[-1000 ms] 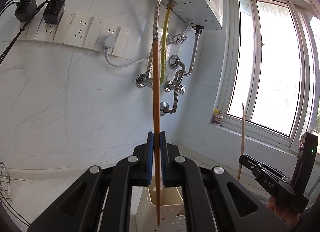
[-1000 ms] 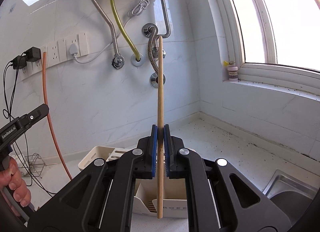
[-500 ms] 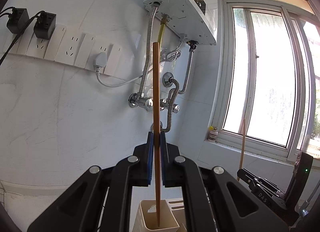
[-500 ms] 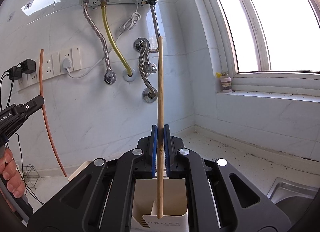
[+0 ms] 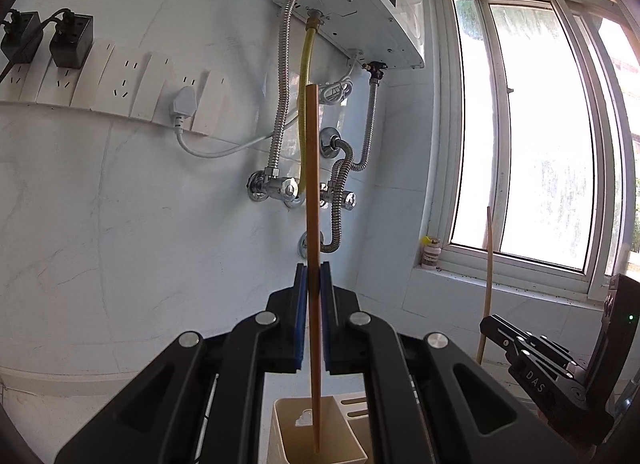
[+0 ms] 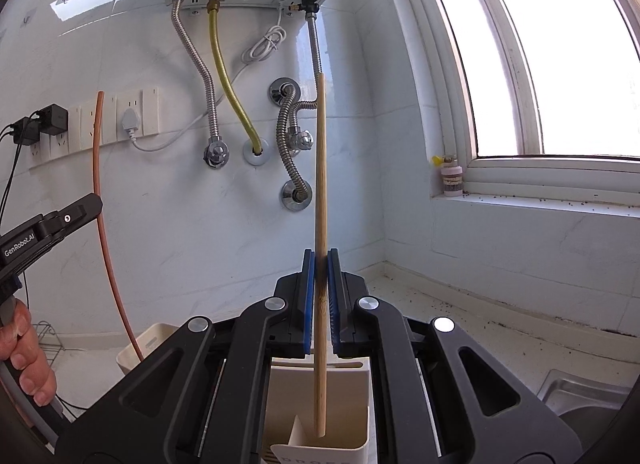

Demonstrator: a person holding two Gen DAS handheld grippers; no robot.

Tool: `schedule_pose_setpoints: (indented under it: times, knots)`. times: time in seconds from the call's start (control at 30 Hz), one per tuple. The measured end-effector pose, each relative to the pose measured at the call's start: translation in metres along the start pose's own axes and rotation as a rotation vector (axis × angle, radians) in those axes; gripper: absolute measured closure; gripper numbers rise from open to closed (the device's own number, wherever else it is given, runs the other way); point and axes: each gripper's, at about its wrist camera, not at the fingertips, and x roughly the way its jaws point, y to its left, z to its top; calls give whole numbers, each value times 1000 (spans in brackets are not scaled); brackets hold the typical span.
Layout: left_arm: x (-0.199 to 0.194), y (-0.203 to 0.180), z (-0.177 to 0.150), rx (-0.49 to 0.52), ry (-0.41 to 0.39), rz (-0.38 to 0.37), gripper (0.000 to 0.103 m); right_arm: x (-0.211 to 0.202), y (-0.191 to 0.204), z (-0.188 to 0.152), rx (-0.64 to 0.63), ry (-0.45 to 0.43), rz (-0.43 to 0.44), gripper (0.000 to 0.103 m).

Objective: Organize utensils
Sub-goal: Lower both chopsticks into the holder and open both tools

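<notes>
My left gripper [image 5: 314,296] is clamped tight on a reddish-brown chopstick [image 5: 313,200], upright, its lower tip hanging inside the cream utensil holder [image 5: 288,432] below. My right gripper [image 6: 320,288] is pinched shut on a pale bamboo chopstick [image 6: 321,168], also upright, its tip just above a compartment of the same holder.

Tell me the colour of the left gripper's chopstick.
Reddish-brown chopstick, clearest in the left wrist view.
</notes>
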Motion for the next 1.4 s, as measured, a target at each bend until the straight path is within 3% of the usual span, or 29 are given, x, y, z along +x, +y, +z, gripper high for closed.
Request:
schedule_pose_setpoints:
  times: [0.97, 1.03, 1.07, 1.1, 1.4]
  knots:
    - [7, -5, -40, 30, 58, 28, 96, 6, 10, -28, -67, 11, -16, 97]
    - [5, -5, -42, 32, 56, 30, 87, 2, 9, -26, -62, 0, -23, 85]
    - [4, -5, -42, 33, 54, 34, 70, -1, 8, -24, -55, -9, -22, 64]
    - [2, -5, -42, 33, 46, 43, 56, -4, 8, -23, -49, -17, -22, 59]
    - [-12, -6, -32, 40, 25, 62, 55, -20, 1, -4, -26, -57, -49, 59]
